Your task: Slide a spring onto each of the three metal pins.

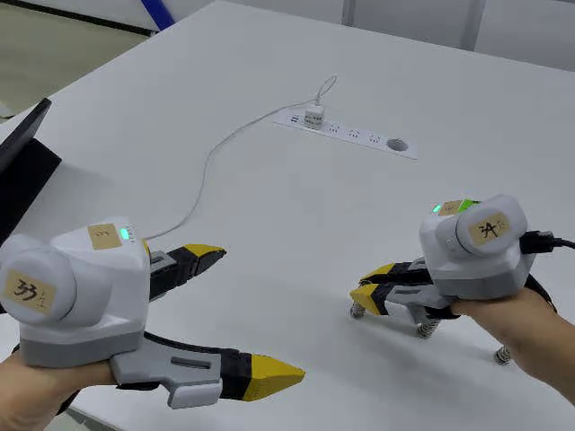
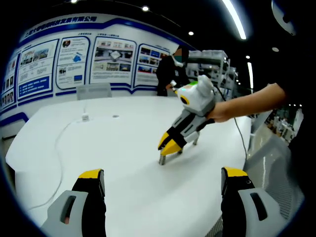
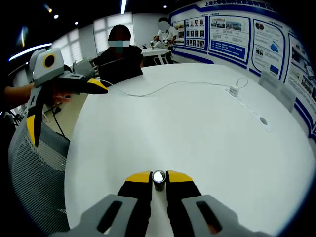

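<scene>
A broad white counter (image 1: 377, 81) takes up the middle of the room. A white power strip (image 1: 350, 132) lies flat on it, and a thin white cable (image 1: 205, 175) trails from a plug. Blue-and-white display boards (image 2: 74, 59) line the curved wall. Long light strips (image 2: 234, 19) glow on the dark ceiling. A grey mesh chair (image 3: 34, 182) stands at the counter's edge.

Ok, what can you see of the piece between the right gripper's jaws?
A small silvery cylinder, coiled like a spring and metal by its shine. It stands upright on the white table, its bright round top facing the right gripper view, clamped between the yellow tips of the right gripper. Whether a pin sits inside cannot be told.
</scene>
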